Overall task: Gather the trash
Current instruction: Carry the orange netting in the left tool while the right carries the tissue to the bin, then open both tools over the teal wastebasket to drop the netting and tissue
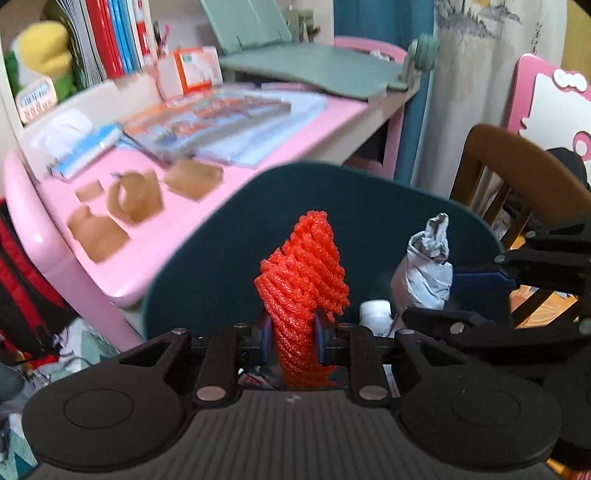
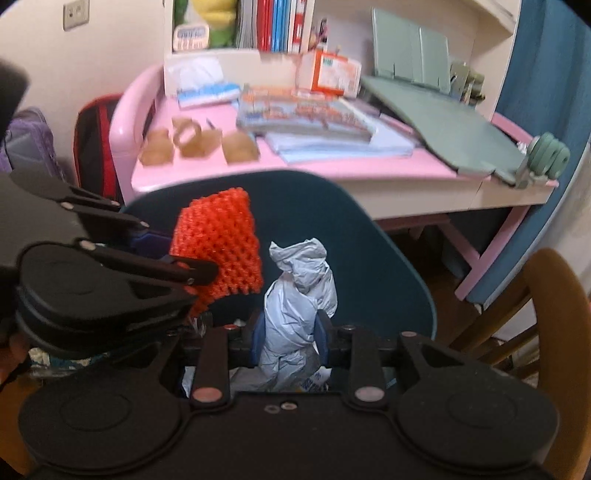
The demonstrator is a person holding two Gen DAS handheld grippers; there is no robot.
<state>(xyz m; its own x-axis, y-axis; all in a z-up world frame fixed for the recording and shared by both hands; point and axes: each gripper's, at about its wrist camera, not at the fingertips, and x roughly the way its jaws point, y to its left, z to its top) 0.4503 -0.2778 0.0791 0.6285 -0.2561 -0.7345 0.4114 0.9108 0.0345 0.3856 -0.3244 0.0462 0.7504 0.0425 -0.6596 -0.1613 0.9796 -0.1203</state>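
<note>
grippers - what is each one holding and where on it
Left gripper pinches the red foam net near its lower end; right gripper pinches the crumpled grey plastic bag around its lower middle.

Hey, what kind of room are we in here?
Most likely a child's bedroom or study corner: a pink desk with a shelf of books behind it, a plush toy, and workbooks spread out.

Red foam netting (image 1: 303, 280) rough; crumpled grey plastic bag (image 2: 299, 295) glossy.

Both wrist cameras look forward along their fingers, close above the dark teal chair back (image 1: 332, 206), toward the far pink desk (image 2: 332, 168); each view catches the other gripper beside it
</note>
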